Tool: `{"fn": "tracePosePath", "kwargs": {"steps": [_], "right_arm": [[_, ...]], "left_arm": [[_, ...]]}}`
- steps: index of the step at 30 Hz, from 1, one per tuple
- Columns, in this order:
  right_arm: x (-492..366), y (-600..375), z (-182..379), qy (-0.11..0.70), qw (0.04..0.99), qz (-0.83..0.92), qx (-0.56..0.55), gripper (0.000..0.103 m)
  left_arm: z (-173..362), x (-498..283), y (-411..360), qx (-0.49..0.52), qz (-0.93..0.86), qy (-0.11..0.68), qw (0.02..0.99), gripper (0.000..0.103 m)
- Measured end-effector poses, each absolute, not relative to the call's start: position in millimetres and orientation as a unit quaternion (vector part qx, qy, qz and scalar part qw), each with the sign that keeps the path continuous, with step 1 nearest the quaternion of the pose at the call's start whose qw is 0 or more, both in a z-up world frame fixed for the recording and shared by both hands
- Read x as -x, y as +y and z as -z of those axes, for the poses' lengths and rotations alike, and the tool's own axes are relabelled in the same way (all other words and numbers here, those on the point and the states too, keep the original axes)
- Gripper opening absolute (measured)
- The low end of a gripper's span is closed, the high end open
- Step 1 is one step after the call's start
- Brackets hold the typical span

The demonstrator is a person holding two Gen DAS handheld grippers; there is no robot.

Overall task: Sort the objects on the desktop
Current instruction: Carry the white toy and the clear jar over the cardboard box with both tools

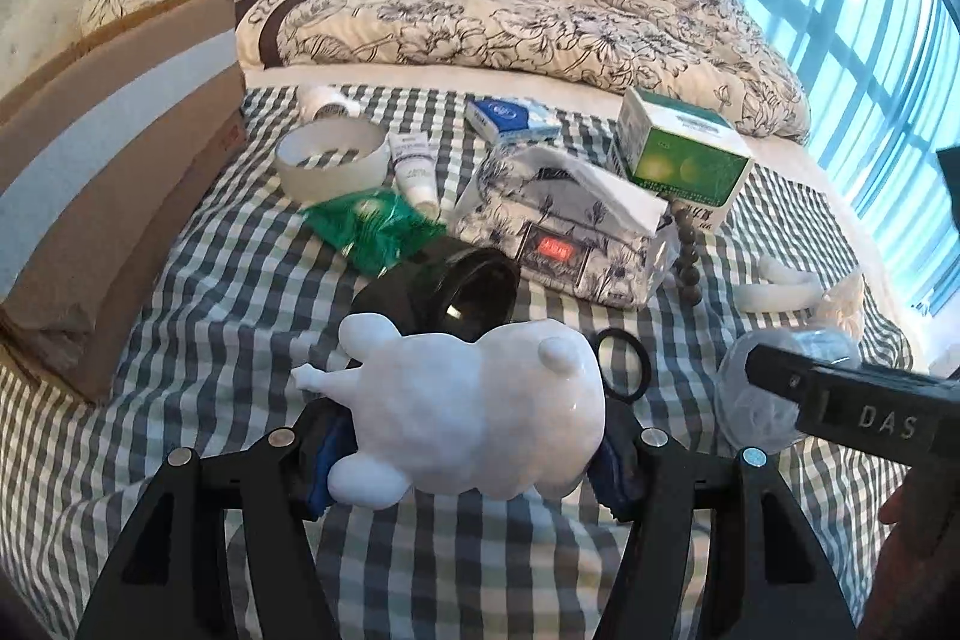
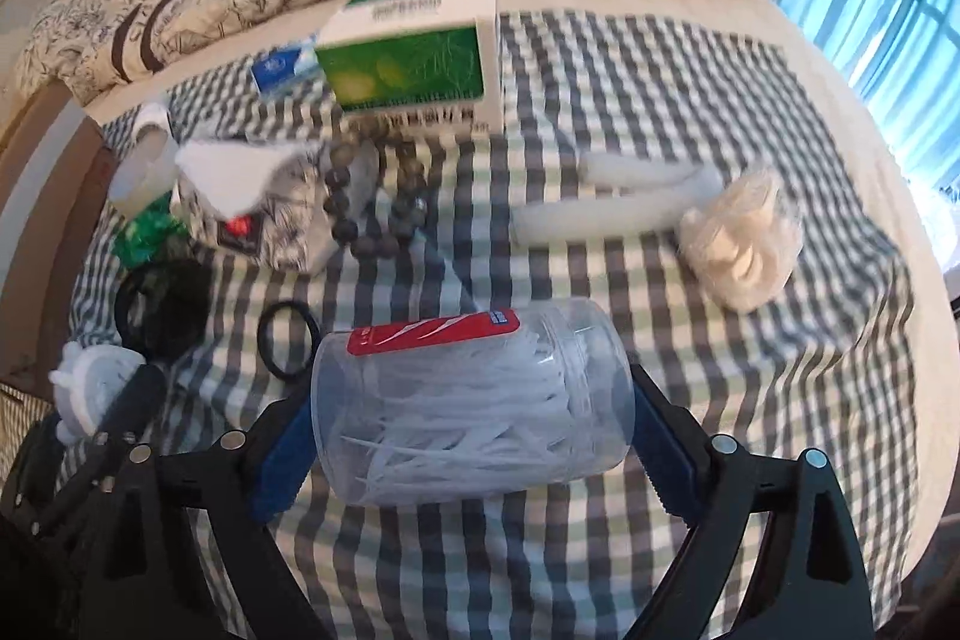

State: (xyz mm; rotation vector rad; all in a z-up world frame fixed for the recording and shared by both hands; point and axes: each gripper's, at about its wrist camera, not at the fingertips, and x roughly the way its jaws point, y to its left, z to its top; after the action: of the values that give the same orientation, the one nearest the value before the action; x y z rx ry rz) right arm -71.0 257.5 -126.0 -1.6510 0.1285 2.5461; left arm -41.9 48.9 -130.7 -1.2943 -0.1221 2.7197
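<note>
Both my tools are loaded above the checked bedspread (image 1: pixel 198 316). The left gripper (image 1: pixel 474 451) is closed on a white bear figurine (image 1: pixel 480 412) – its blue pads (image 1: pixel 321 472) press the body from either side, and the figure lies across the fingers, head to my right, legs to the left. The right gripper (image 2: pixel 474 436) is clamped on a clear jar of white picks (image 2: pixel 474 400), red label up, its long axis running straight across the jaws, so the pads meet its two ends.

The unsorted clutter lies ahead of both: a tissue pack (image 1: pixel 570 232), a green box (image 1: pixel 678 154), a bead string (image 2: pixel 372 214), a black ring (image 2: pixel 288 340). The cardboard box (image 1: pixel 114 196) stands well to the left, nearer the left hand – I judge that the likelier drop point, with the bear the first to go. The right tool sits just beside the left, so I would swing them one at a time.
</note>
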Motion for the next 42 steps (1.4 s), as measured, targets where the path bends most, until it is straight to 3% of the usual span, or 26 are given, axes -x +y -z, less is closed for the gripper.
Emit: {"fn": "tracePosePath", "kwargs": {"steps": [13,42], "right_arm": [[50,227,78,0.004,0.018,-0.868,0.496,0.091],[32,155,-37,0.025,-0.061,-0.901,0.429,0.091]], "left_arm": [[106,29,25,0.420,-0.905,-0.055,0.035,0.066],[-12,31,-56,0.397,-0.917,-0.033,-0.022,0.066]]}}
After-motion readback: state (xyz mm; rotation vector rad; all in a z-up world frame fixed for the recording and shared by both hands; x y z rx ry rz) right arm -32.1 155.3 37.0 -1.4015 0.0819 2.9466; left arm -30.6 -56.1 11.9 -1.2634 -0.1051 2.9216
